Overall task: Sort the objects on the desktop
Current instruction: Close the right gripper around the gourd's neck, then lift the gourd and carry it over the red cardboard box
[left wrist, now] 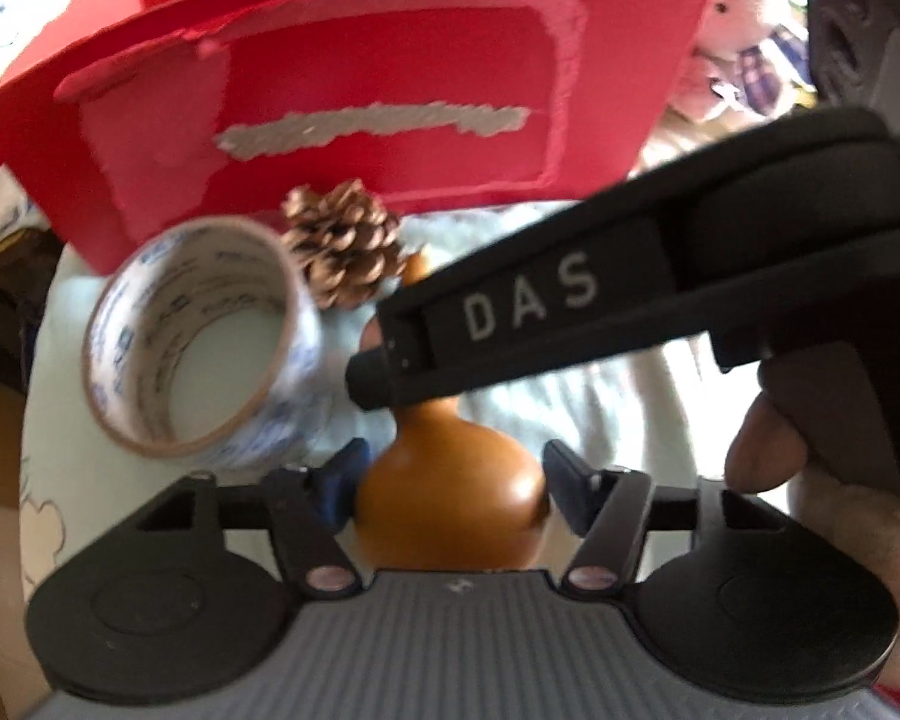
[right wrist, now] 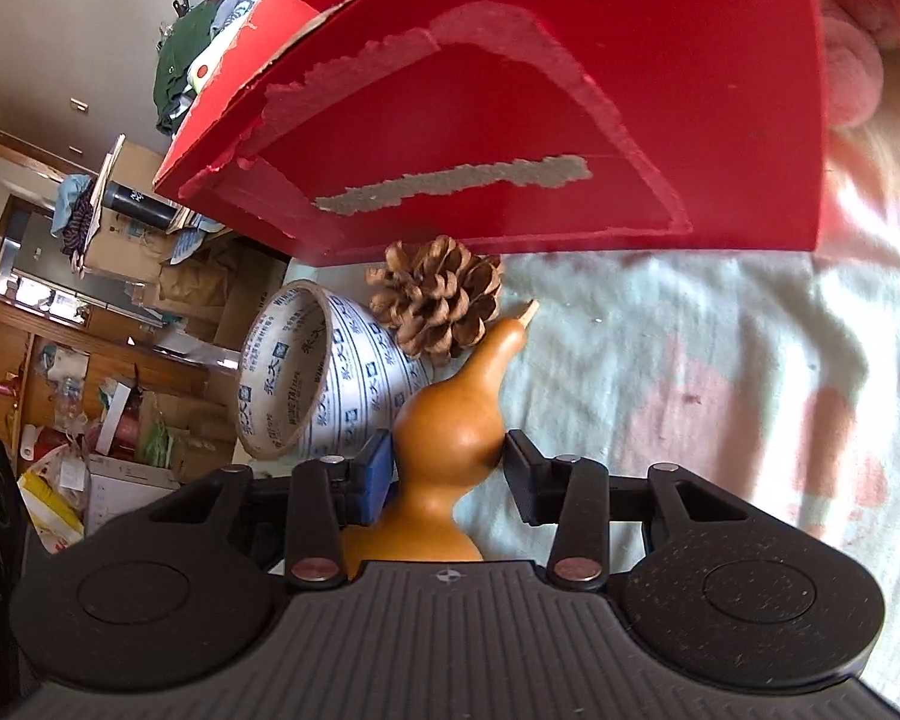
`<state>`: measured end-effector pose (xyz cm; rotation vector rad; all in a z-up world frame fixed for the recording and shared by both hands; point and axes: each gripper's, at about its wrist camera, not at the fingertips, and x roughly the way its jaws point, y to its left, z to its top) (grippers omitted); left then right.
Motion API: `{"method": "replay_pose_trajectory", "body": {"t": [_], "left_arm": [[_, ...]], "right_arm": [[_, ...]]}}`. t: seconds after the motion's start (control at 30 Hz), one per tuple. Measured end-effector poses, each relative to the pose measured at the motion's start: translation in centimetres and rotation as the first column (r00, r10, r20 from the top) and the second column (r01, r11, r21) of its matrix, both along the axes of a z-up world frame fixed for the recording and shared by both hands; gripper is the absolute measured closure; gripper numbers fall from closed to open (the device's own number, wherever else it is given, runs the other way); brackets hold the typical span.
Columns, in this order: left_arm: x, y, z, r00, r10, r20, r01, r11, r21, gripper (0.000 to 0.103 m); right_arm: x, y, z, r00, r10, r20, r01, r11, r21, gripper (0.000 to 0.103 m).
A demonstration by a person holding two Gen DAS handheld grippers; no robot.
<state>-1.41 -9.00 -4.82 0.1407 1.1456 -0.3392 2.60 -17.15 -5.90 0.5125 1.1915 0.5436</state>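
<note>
An orange-brown gourd (left wrist: 450, 492) lies on the pale cloth between the fingers of my left gripper (left wrist: 450, 486); the left finger touches it, the right finger stands a little off. My right gripper (right wrist: 444, 471) straddles the gourd (right wrist: 450, 426) at its waist, with both pads against it or very close. In the left wrist view the right gripper's black arm (left wrist: 570, 300) crosses above the gourd. A roll of printed tape (left wrist: 204, 342) stands on edge to the left, also in the right wrist view (right wrist: 324, 366). A pine cone (left wrist: 345, 243) sits behind it, in the right wrist view (right wrist: 438, 306) too.
A torn red cardboard box (left wrist: 360, 102) stands just behind the objects, close to the pine cone; it shows in the right wrist view (right wrist: 540, 120). A pink plush toy (left wrist: 732, 42) sits to its right. Cluttered shelves and boxes (right wrist: 90, 360) lie beyond the cloth's left edge.
</note>
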Motion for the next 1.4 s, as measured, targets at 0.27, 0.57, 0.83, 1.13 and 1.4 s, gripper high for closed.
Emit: {"method": "replay_pose_trajectory", "body": {"t": [0.27,0.57,0.83,1.13,1.4], "left_arm": [[0.1,-4.6,0.6,0.986,-0.163,0.024,0.164,0.986,-0.04,0.043],[-0.4,-11.2,3.3,0.92,-0.377,0.103,0.386,0.919,-0.08,0.044],[-0.3,-13.9,8.0,0.855,-0.464,0.232,0.496,0.863,-0.101,0.045],[3.9,-11.5,14.9,0.793,-0.464,0.394,0.532,0.844,-0.076,0.046],[8.9,-4.6,15.8,0.802,-0.419,0.426,0.469,0.883,-0.013,0.046]], "right_arm": [[-1.4,-4.3,0.7,0.994,-0.106,-0.003,0.106,0.994,-0.035,0.06],[-4.9,-10.8,3.6,0.952,-0.288,0.098,0.296,0.953,-0.07,0.06],[-5.4,-13.6,7.9,0.899,-0.386,0.205,0.4,0.916,-0.029,0.06],[-0.6,-9.9,14.7,0.849,-0.349,0.397,0.38,0.925,0.002,0.06],[6.5,-3.7,15.1,0.864,-0.27,0.426,0.291,0.957,0.017,0.06]]}}
